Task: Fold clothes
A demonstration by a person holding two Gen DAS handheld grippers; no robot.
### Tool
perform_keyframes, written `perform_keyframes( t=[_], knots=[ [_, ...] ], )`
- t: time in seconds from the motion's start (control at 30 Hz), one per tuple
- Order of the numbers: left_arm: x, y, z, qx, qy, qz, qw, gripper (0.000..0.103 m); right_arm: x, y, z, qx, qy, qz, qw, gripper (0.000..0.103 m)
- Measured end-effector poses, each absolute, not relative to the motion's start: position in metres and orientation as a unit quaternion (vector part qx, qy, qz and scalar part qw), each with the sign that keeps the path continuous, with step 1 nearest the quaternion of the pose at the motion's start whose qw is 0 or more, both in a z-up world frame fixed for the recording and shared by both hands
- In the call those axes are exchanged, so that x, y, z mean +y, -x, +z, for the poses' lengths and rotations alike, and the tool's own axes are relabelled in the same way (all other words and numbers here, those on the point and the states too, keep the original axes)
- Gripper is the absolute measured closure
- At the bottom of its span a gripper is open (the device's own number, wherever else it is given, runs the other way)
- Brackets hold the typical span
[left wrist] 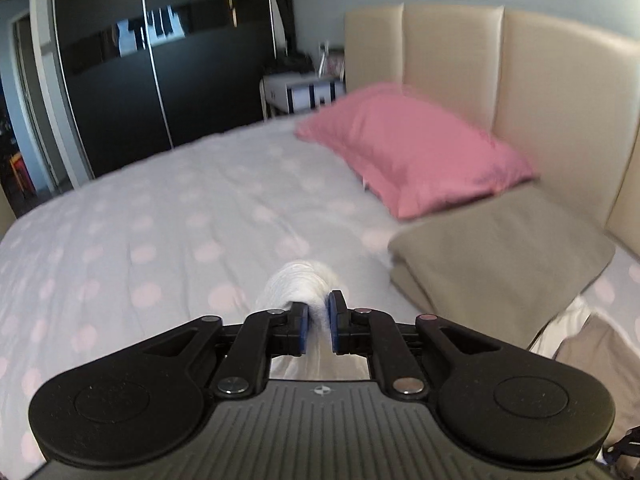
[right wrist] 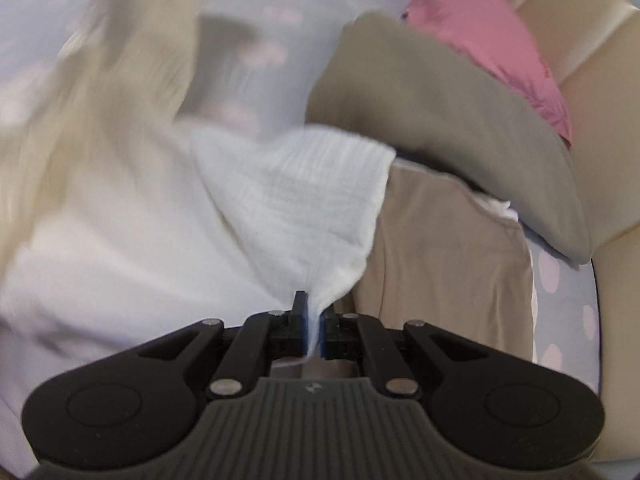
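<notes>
I hold a white knit garment with both grippers above the bed. In the left wrist view my left gripper (left wrist: 318,312) is shut on a bunched white piece of the garment (left wrist: 298,286) that pokes out past the fingertips. In the right wrist view my right gripper (right wrist: 314,318) is shut on a ribbed white edge of the garment (right wrist: 304,200), which fans out ahead and hangs blurred to the left. A folded beige garment (right wrist: 440,264) lies flat just beyond and right of the right gripper.
A folded olive-grey cloth (left wrist: 496,264) and a pink pillow (left wrist: 416,148) lie by the beige padded headboard (left wrist: 552,92). The bed sheet (left wrist: 160,216) is pale with pink dots. A dark wardrobe (left wrist: 152,60) and a nightstand (left wrist: 300,90) stand behind.
</notes>
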State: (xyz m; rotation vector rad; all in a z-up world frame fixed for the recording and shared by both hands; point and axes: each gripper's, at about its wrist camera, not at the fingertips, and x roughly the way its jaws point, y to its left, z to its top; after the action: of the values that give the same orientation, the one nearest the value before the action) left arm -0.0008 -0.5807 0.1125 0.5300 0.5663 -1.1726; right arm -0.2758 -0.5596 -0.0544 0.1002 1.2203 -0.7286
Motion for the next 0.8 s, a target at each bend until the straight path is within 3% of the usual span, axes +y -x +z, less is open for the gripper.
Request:
perform_keyframes(
  t=[0.03,0.1,0.17,0.27,0.37,0.53,0.6,0.8],
  knots=[
    [-0.584,0.0,0.105,0.27,-0.251,-0.536,0.759,0.089,-0.561,0.278,-0.057,0.563,-0.049,-0.331,0.756,0.097],
    [-0.584,-0.002,0.089,0.295,-0.261,-0.537,0.746,0.064,-0.564,0.28,-0.058,0.565,-0.053,-0.328,0.755,0.097],
    [-0.581,-0.003,0.076,0.315,-0.272,-0.537,0.734,0.051,-0.568,0.281,-0.059,0.565,-0.057,-0.327,0.756,0.096],
    [-0.567,0.0,0.064,0.318,-0.293,-0.536,0.725,0.049,-0.574,0.282,-0.06,0.565,-0.06,-0.326,0.756,0.092],
    [-0.542,0.003,0.056,0.324,-0.31,-0.545,0.708,0.048,-0.569,0.283,-0.052,0.556,-0.049,-0.335,0.759,0.072],
    [-0.481,0.013,0.039,0.336,-0.33,-0.556,0.685,0.047,-0.557,0.29,-0.032,0.535,-0.031,-0.35,0.768,0.064],
    [-0.452,0.017,0.032,0.343,-0.336,-0.557,0.678,0.047,-0.549,0.295,-0.026,0.53,-0.014,-0.359,0.768,0.056],
    [-0.374,0.017,0.012,0.378,-0.324,-0.538,0.68,0.047,-0.53,0.29,-0.005,0.498,0.02,-0.37,0.784,0.05]
  ],
)
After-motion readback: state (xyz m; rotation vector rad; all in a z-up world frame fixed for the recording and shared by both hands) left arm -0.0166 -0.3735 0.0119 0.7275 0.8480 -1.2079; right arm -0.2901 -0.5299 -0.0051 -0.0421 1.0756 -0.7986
